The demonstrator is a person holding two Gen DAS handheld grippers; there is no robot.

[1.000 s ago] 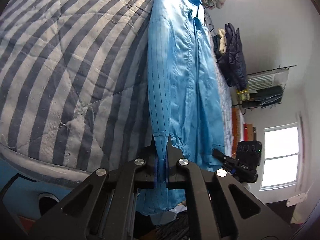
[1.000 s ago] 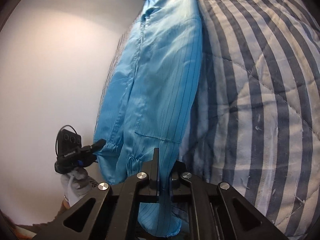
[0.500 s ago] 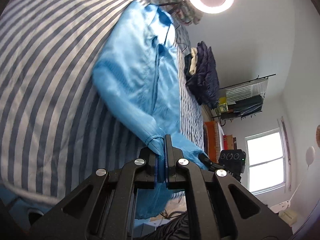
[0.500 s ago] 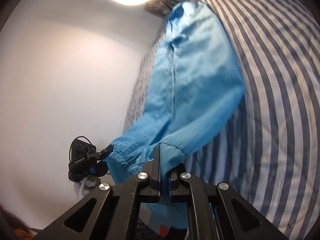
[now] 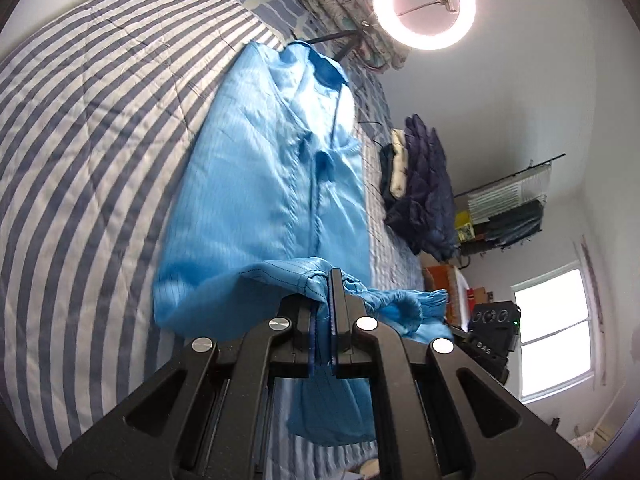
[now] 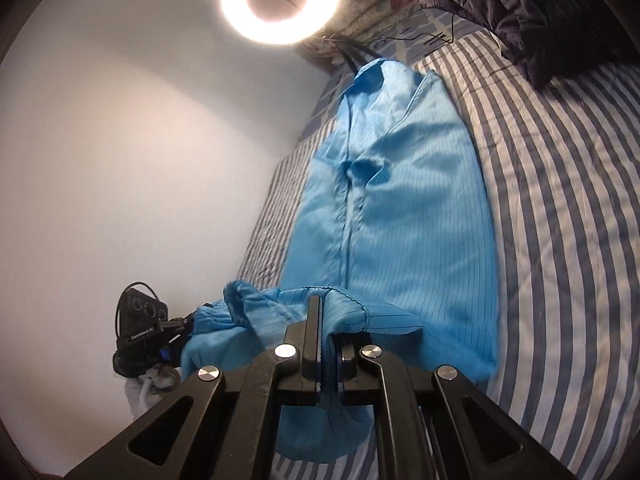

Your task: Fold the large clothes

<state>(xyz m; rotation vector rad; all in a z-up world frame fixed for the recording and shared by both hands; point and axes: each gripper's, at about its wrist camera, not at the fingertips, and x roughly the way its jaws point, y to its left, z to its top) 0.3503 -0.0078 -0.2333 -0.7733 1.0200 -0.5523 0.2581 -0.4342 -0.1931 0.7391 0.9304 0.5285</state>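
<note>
A: Tongs first, left view: the left tongs were clamped on the hem of the blue coat, with a gathered cuff bunched just to their right. Its collar end lay flat on the striped bed; the hem end hung lifted.

B: And the right view?

A: The right tongs were pinched shut on the other hem corner of the coat, the left tongs showing beside them at the far cuff.

B: So a hem-to-collar fold, I'd judge. How to do it well?

A: Keep both corners level and the hem taut between them, carry it straight along the placket, and lower it square near the collar before letting go. Loose cuffs could tuck under and bunch.
</note>
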